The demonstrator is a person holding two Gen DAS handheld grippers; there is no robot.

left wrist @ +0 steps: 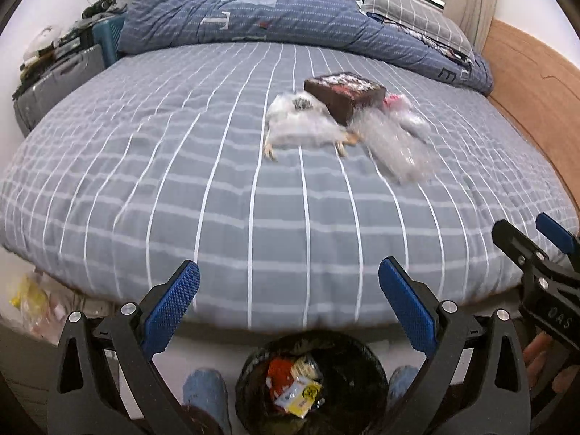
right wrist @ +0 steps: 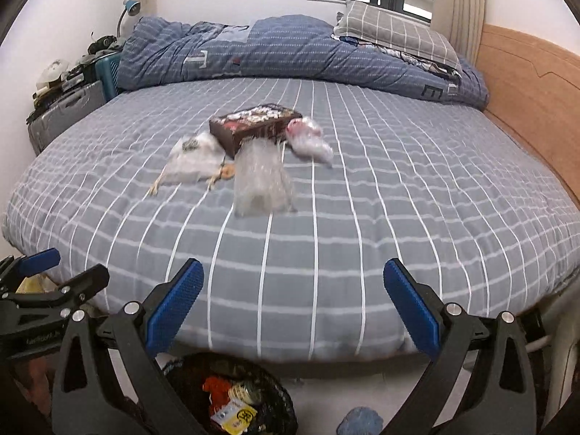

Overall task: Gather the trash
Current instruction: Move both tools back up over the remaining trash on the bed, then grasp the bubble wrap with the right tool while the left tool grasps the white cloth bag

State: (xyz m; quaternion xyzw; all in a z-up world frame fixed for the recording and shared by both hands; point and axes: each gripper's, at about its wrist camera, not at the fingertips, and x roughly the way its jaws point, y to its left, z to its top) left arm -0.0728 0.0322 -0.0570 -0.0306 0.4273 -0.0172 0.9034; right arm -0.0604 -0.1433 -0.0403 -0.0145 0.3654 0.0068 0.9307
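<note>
We note a dark brown box (left wrist: 344, 96), clear wrappers (left wrist: 393, 145) at its 5 o'clock, blurred. Left gripper (left wrist: 289, 286) & right gripper (right wrist: 293, 286) spread wide, empty.

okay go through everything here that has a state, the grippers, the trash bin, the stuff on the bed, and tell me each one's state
left gripper: open, empty
right gripper: open, empty
trash bin: open, partly filled with wrappers
brown box: closed, lying on the bed
clear plastic bag: crumpled, on the bed
white pouch: lying flat

Wide-open left hand-held gripper (left wrist: 289, 308) above lined bin (left wrist: 311, 384).
</note>
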